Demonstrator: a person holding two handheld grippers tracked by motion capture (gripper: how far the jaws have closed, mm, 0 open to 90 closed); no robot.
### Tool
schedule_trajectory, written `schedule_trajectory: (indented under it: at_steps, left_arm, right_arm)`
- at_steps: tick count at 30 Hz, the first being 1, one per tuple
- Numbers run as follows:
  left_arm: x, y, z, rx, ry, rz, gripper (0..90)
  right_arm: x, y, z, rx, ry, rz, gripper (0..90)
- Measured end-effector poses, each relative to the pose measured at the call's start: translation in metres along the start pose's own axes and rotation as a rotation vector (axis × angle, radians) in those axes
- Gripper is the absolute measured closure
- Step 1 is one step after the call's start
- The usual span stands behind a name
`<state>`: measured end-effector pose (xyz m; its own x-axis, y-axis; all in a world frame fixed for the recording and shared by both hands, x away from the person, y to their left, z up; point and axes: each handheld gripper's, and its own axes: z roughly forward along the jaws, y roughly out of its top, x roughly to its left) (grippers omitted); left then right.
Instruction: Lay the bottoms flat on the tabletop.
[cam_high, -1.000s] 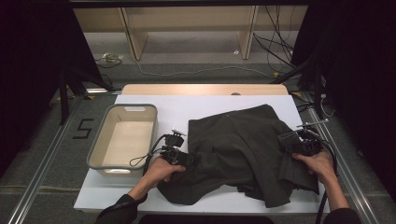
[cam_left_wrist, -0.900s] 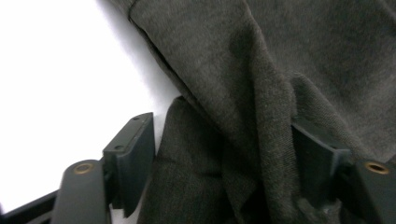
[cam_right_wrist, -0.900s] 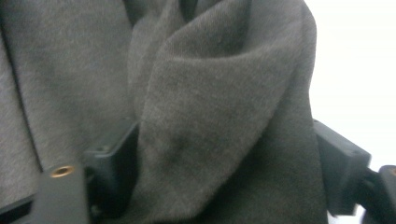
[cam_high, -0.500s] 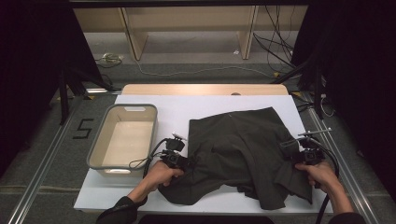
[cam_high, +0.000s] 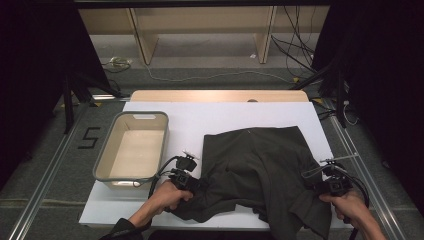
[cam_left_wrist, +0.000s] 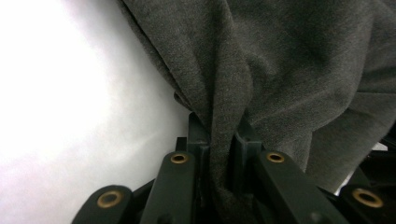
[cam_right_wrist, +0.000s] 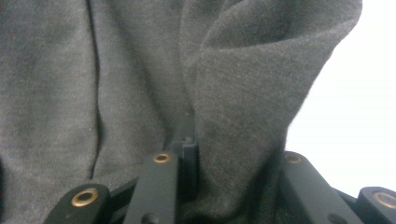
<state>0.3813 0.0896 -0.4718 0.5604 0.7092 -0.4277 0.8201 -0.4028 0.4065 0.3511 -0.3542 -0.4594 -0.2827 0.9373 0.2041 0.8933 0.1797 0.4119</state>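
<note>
From above, the dark grey garment (cam_high: 265, 175) lies spread over the right half of the white table (cam_high: 200, 120), its near right corner drooping past the table's near edge. My left gripper (cam_high: 192, 184) sits at the garment's near left edge, my left hand (cam_high: 167, 196) wrapped round its handle. My right gripper (cam_high: 324, 186) is at the garment's near right edge, held by my right hand (cam_high: 350, 207), close to the table's right side. Left of the garment, just beside my left gripper, stands a beige tub (cam_high: 162, 145), apart from the cloth. A wooden board (cam_high: 220, 95) runs along the table's far edge.

In the left gripper view, my jaws are clamped on a bunched fold of the garment (cam_left_wrist: 289, 70); the cloth runs down between them and fans out to the right, with bare white table (cam_left_wrist: 70, 93) on the left.

In the right gripper view, my jaws are pinched on a thick fold of the garment (cam_right_wrist: 116, 70), which rises between them and covers the left side, with white table (cam_right_wrist: 359, 93) on the right.
</note>
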Motion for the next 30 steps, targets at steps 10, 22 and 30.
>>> schedule_trajectory:
  at_steps: [10, 22, 30]
  left_arm:
    - [-0.010, -0.023, -0.009, 0.038, -0.034, 0.029, 81.3]
    - [-0.011, -0.021, -0.026, -0.040, 0.017, 0.031, 47.6]
    - [-0.008, -0.006, -0.035, -0.135, 0.025, 0.003, 36.5]
  right_arm:
    - [0.014, -0.022, -0.010, 0.026, -0.007, -0.041, 72.0]
    - [0.013, -0.028, -0.032, -0.057, -0.033, -0.008, 37.5]
    - [0.005, -0.009, -0.060, -0.172, -0.015, 0.010, 30.0]
